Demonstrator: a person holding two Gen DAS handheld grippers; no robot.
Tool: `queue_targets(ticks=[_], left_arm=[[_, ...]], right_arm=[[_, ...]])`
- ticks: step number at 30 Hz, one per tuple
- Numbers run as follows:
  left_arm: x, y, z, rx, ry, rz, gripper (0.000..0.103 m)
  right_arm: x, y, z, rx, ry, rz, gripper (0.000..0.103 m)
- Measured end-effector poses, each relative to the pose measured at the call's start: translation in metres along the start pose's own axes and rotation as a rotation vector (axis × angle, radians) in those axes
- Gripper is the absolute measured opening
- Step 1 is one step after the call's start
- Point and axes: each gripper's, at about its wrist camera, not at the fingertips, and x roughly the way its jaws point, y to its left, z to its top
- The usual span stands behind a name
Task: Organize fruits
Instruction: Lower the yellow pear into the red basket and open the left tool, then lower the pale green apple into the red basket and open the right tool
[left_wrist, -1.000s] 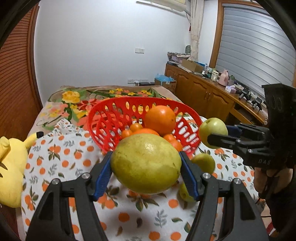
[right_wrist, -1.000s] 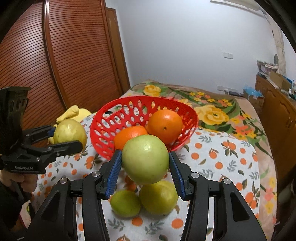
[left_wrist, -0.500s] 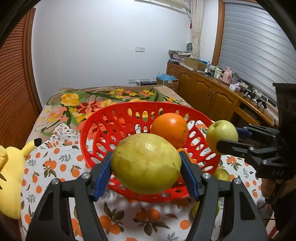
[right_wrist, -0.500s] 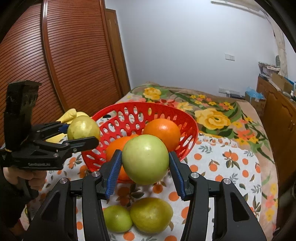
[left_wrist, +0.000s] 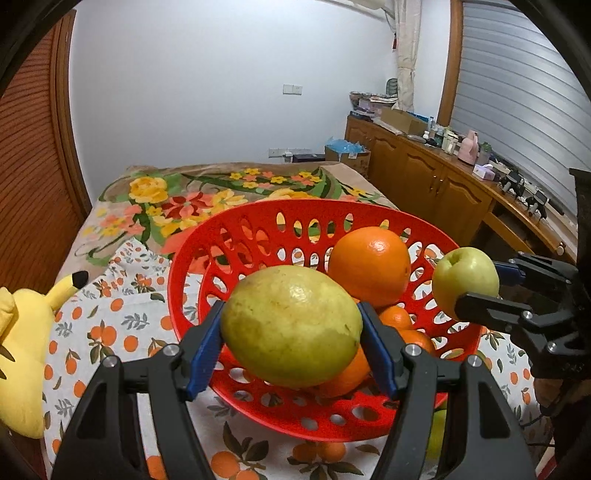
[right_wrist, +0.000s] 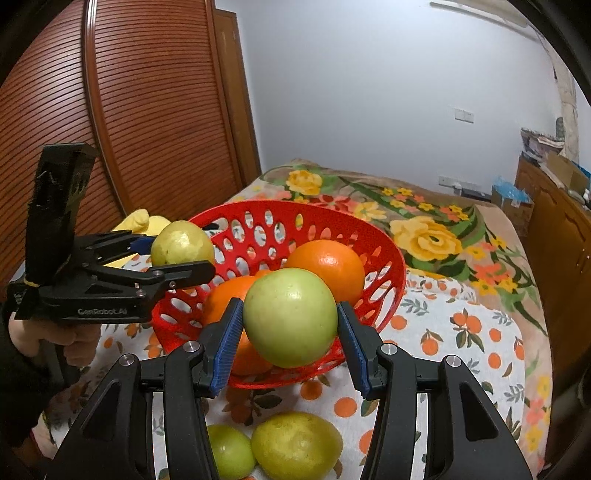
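Observation:
My left gripper is shut on a large yellow-green lemon and holds it over the near rim of the red basket. My right gripper is shut on a green apple and holds it over the basket's near rim. Each gripper shows in the other's view: the apple at the basket's right, the lemon at its left. The basket holds a big orange and several smaller oranges.
A yellow lemon and a small green fruit lie on the orange-print cloth in front of the basket. A yellow plush toy lies at the left. Wooden cabinets stand at the right.
Both grippers have moved forward with their fruit, from in front of the basket to over its near rim. Both stayed shut on their fruit.

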Motion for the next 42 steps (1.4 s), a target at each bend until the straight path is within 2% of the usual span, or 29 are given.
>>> queue_targets(ticks=[3,15,22,29,42], left_arm=[[0.003,0.004,-0.001,-0.022,0.017,-0.021,0.069],[0.009,-0.002,0.0,0.002,0.042,0.005,0.069],[-0.001,0.005,0.008,-0.028,-0.019,0.011,0.073],[-0.02,0.015,0.009,-0.034,-0.074,0.061,0.074],[-0.036,0.033,-0.006,-0.067,-0.088,0.078,0.074]], right_arm=[[0.001,0.0,0.0,-0.001,0.002,-0.003,0.052],[0.002,-0.001,0.001,0.0,0.004,-0.004,0.052],[0.0,-0.004,0.0,0.003,0.0,-0.005,0.052],[-0.001,-0.007,0.001,0.003,-0.003,-0.005,0.052],[0.022,0.007,0.027,-0.036,0.017,0.006,0.052]])
